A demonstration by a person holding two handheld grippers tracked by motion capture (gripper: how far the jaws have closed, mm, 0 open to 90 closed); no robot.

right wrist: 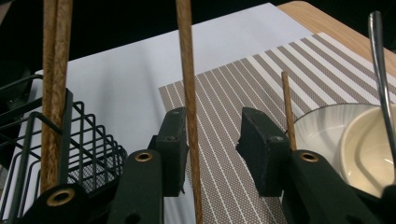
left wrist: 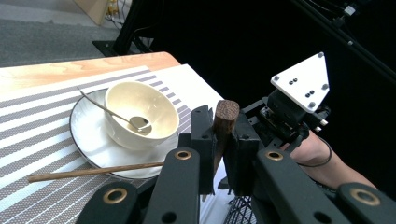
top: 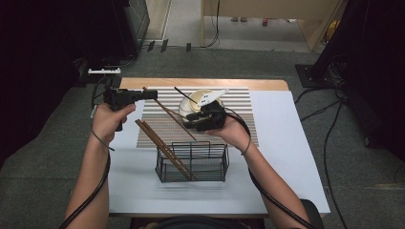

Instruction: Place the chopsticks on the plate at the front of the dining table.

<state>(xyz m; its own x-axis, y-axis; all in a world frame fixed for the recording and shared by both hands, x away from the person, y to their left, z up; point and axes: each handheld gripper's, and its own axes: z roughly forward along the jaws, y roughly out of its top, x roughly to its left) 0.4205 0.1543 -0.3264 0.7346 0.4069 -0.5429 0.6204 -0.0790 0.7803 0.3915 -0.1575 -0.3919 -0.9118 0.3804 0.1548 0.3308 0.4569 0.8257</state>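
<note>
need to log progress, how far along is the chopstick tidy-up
Done: a pair of chopsticks leans in the basket. In hand: the left gripper is shut on a third chopstick; the right gripper has its jaws either side of it, not yet pressing. Left: that one probably goes in next, then a fourth chopstick lying against the plate.

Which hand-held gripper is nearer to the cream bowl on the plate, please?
The right. The right hand-held gripper sits right beside the bowl, at the plate's edge. The left hand-held gripper is farther off to the bowl's left, clamped on a chopstick.
</note>
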